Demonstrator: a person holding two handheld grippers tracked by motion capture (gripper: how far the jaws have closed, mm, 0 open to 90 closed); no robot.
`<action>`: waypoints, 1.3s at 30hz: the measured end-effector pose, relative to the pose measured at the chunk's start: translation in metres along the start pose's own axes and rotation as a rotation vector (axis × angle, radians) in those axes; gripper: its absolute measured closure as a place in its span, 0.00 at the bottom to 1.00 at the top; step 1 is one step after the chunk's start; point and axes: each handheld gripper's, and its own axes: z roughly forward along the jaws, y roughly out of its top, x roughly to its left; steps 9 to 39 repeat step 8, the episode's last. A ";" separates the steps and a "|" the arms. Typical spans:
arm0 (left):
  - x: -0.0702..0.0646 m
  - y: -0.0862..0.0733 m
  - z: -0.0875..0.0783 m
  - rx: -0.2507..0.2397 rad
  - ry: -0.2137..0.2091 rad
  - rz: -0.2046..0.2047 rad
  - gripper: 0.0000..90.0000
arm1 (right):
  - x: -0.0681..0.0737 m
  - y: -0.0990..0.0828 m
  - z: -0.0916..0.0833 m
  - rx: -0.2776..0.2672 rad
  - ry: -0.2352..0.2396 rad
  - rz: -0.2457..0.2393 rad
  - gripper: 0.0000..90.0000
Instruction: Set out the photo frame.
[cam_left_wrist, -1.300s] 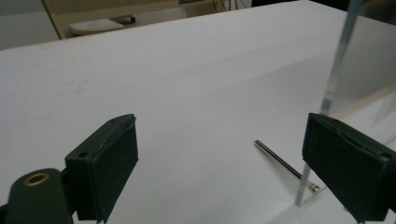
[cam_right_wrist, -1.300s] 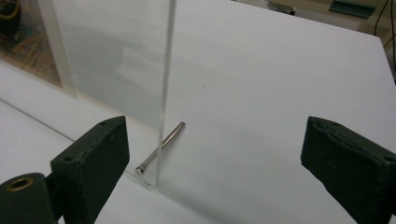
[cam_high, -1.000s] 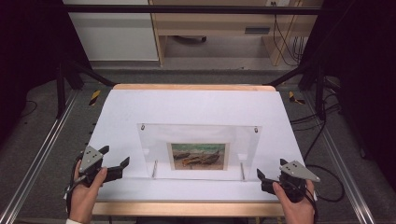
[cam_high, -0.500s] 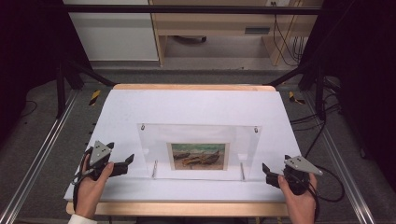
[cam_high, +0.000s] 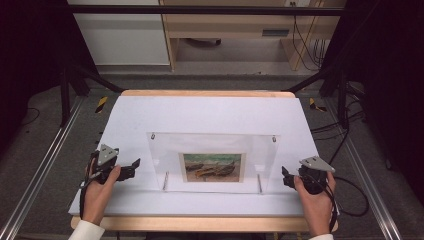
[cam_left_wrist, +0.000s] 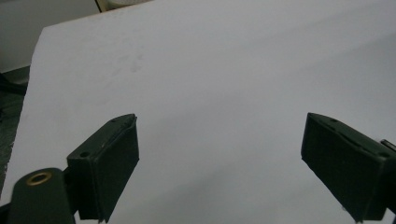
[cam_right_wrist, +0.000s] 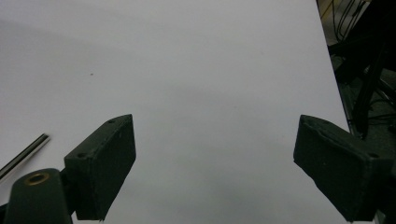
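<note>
Clear acrylic picture frame (cam_high: 212, 162) upright mid-table, boat picture inside.

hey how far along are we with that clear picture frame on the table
Nothing looks done yet: the clear picture frame stands untouched mid-table, its print in place. In hand: the left hand-held gripper and right hand-held gripper flank it, one on each side, jaws wide open and empty in both gripper views, clear of its edges. Gripping the frame is probably still ahead.

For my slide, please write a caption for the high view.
Two open grippers, left gripper and right gripper, flank a clear photo frame on the white table.
</note>
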 end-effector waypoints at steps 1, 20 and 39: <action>0.000 0.000 0.000 0.000 0.000 0.000 0.12 | -0.001 0.001 0.003 0.007 -0.016 -0.004 0.15; 0.005 0.001 0.002 -0.006 0.012 -0.030 0.09 | -0.007 0.006 0.017 0.056 -0.064 -0.002 0.18; 0.005 0.001 0.002 -0.006 0.012 -0.030 0.09 | -0.007 0.006 0.017 0.056 -0.064 -0.002 0.18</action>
